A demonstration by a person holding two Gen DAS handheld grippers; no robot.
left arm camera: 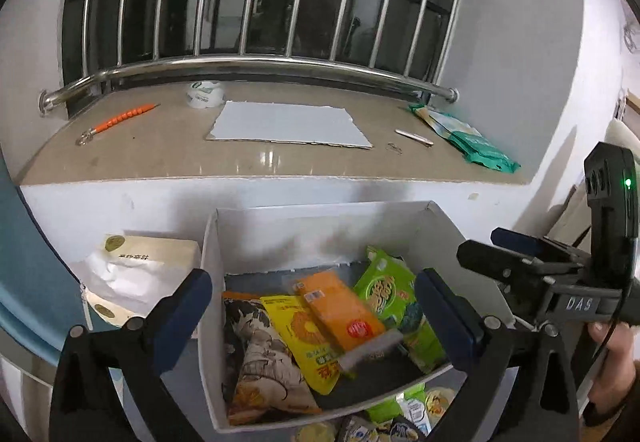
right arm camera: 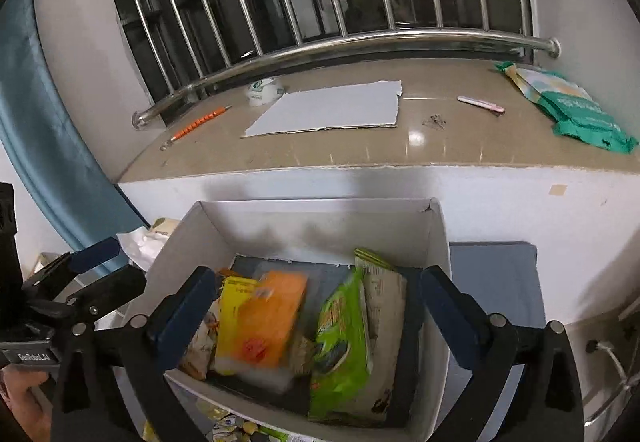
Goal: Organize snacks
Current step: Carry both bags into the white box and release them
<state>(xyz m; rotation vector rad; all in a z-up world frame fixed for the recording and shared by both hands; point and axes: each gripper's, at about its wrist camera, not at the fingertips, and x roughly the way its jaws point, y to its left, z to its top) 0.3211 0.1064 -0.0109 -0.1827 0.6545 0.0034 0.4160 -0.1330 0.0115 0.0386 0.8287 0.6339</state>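
A white cardboard box [left arm camera: 216,242] [right arm camera: 436,230] stands below a window ledge and holds several snack packs: an orange pack [left arm camera: 340,306] [right arm camera: 272,322] on top, a yellow pack [left arm camera: 296,338] [right arm camera: 232,306], a green pack [left arm camera: 384,286] [right arm camera: 344,342] and a printed bag [left arm camera: 260,362]. My left gripper [left arm camera: 316,306] is open and empty above the box. My right gripper [right arm camera: 316,306] is open and empty above the box; it also shows in the left wrist view [left arm camera: 492,254] at the right. More small snacks [left arm camera: 400,418] lie in front of the box.
The stone ledge [left arm camera: 160,153] carries a grey cardboard sheet [left arm camera: 288,125], an orange tool [left arm camera: 124,117], a tape roll [left arm camera: 206,93], a white pen [left arm camera: 414,137] and a green pack [left arm camera: 468,137]. A paper bag [left arm camera: 136,270] sits left of the box. A blue curtain [right arm camera: 40,161] hangs left.
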